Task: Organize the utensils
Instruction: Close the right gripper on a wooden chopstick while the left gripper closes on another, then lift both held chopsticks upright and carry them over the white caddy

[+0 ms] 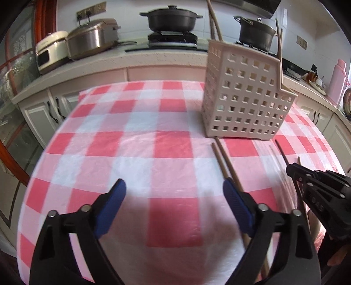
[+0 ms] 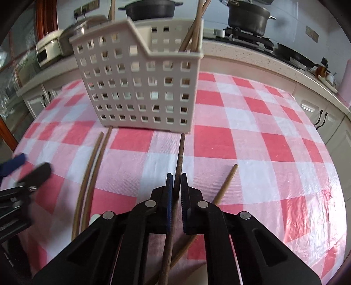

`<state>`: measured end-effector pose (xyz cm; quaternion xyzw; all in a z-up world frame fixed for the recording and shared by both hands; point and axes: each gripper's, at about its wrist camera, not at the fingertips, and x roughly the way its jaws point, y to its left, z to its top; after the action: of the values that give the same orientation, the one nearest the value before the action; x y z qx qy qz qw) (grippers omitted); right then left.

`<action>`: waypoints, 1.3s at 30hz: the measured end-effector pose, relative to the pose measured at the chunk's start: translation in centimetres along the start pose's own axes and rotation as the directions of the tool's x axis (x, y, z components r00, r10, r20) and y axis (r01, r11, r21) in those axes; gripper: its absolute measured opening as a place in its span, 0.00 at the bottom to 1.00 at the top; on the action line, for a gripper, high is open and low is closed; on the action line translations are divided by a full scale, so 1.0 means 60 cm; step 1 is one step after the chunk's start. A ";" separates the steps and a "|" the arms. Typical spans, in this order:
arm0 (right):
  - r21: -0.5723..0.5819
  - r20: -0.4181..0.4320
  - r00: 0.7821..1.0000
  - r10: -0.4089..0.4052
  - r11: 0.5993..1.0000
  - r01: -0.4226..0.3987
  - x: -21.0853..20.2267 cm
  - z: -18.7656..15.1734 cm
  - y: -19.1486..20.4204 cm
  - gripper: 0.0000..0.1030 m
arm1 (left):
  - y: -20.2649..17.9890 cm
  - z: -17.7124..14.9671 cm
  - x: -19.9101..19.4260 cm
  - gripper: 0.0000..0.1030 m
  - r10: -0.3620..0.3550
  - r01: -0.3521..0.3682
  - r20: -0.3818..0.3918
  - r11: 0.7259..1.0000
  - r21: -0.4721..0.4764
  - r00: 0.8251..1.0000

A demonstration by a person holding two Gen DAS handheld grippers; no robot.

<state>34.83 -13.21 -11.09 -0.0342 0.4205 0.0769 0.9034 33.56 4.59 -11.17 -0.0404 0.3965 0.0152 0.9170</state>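
Checkered red-and-white cloth [image 1: 136, 122] covers the counter, kitchen cabinets [image 1: 43, 114] and pots [image 1: 171, 18] behind. A perforated basket [image 2: 140, 72] stands on it holding chopsticks [image 2: 193, 32]. The right tool [image 2: 176, 177] is clenched on one chopstick [image 2: 180, 151] pointing toward the basket; the left tool [image 1: 174, 195] hovers released beside a loose pair [image 1: 223, 160].

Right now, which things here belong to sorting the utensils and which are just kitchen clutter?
For the job: perforated basket, chopstick pinched in the right gripper, chopstick pair, single chopstick on the cloth.

Just around: black pots, rice cookers, pink bottle.
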 end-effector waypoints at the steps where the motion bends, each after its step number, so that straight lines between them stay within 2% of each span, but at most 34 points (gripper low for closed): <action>1: 0.006 0.010 1.000 0.007 1.000 -0.007 -0.007 0.001 -0.004 0.06 | -0.009 0.002 0.008 0.78 -0.005 0.005 -0.015 1.000 0.004 1.000; 3: 0.020 0.030 0.999 0.024 0.999 -0.025 -0.020 0.002 -0.012 0.06 | -0.023 0.004 0.018 0.74 -0.006 0.006 -0.027 1.000 0.012 1.000; 7: 0.035 0.066 0.997 0.050 0.998 -0.053 -0.044 0.001 -0.025 0.06 | -0.040 0.007 0.033 0.74 -0.004 0.005 -0.046 1.000 0.008 0.999; 11: 0.057 0.088 0.994 0.070 0.996 -0.075 -0.055 -0.003 -0.040 0.06 | -0.053 0.008 0.049 0.67 -0.003 0.002 -0.082 1.000 -0.001 0.997; 16: 0.074 0.098 0.991 0.086 0.993 -0.094 -0.061 -0.011 -0.055 0.06 | -0.060 0.005 0.062 0.60 0.040 -0.042 -0.105 0.999 -0.015 0.994; 19: 0.083 0.100 0.991 0.092 0.991 -0.101 -0.062 -0.015 -0.062 0.06 | -0.067 0.006 0.063 0.51 0.052 -0.052 -0.098 0.999 0.002 0.994; 22: 0.094 0.104 0.990 0.094 0.990 -0.104 -0.064 -0.018 -0.068 0.06 | -0.074 0.009 0.063 0.36 0.044 -0.043 -0.096 0.999 0.014 0.994; 24: 0.102 0.110 0.990 0.094 0.989 -0.105 -0.067 -0.019 -0.072 0.06 | -0.081 0.009 0.062 0.22 0.037 -0.034 -0.095 0.999 0.030 0.995; 28: 0.115 0.125 0.988 0.091 0.988 -0.106 -0.076 -0.018 -0.080 0.06 | -0.087 0.008 0.061 0.10 0.032 -0.028 -0.095 0.999 0.046 0.995; 35: 0.122 0.144 0.985 0.092 0.987 -0.110 -0.089 -0.023 -0.085 0.06 | -0.078 0.003 0.052 0.06 -0.008 0.009 -0.088 1.000 0.011 0.996; 39: 0.122 0.170 0.981 0.093 0.986 -0.114 -0.106 -0.023 -0.086 0.06 | -0.075 0.003 0.017 0.06 -0.031 0.032 -0.037 0.999 0.008 0.999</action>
<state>30.61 -19.18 -7.13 0.0536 0.3502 0.0985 0.9299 34.68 0.11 -11.54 -0.0430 0.4126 -0.0016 0.9099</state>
